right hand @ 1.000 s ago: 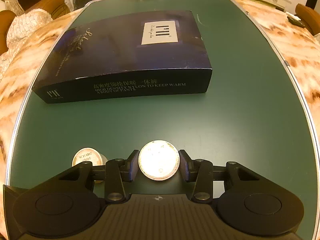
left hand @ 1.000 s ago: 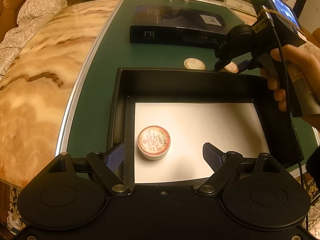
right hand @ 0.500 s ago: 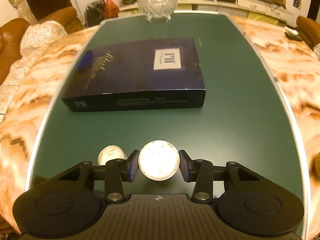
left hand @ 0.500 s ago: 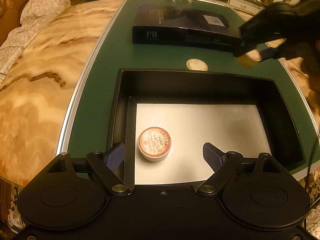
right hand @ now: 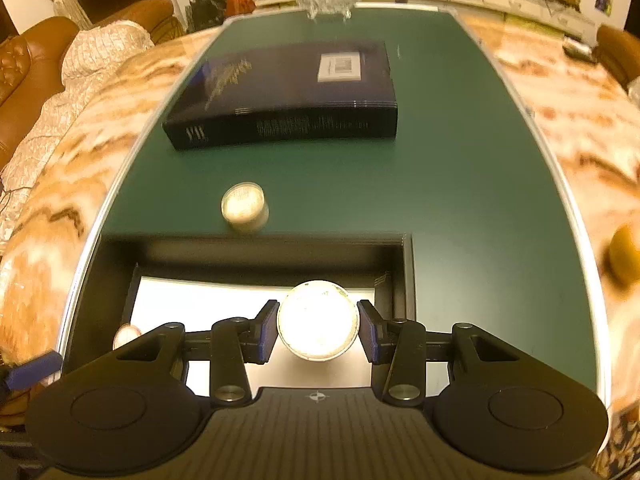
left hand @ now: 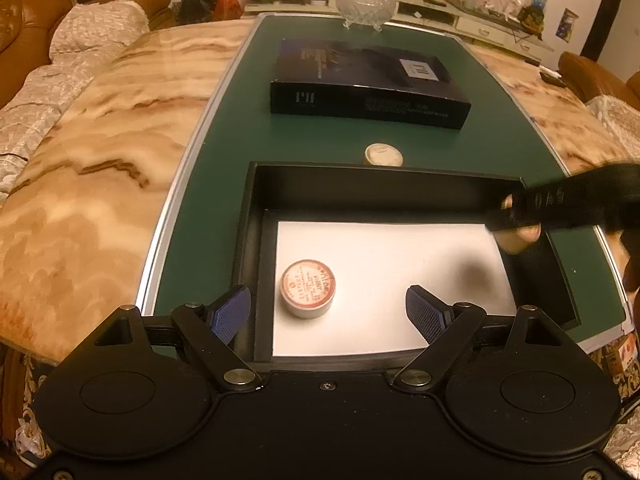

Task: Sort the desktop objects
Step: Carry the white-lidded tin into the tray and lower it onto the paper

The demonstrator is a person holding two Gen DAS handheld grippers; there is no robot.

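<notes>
While the right gripper (right hand: 318, 330) has its jaws clamped on a pale tin (right hand: 318, 326) above the black tray (left hand: 248, 240), an early release risks a bounce — the left gripper (left hand: 328, 308), jaws apart, flanks the red-lidded tin (left hand: 307, 289).

The bench (left hand: 224, 184) has a dark green centre and orange-cream marbled sides with brown veins. The box (left hand: 256, 240) is black with a white floor. The tin (left hand: 307, 289) inside has a red-and-cream printed lid and white wall. The flat carton (left hand: 368, 80) at upper centre is dark navy with a pale square label. Both gripper bodies are black; the pads (left hand: 232, 312) are blue.
</notes>
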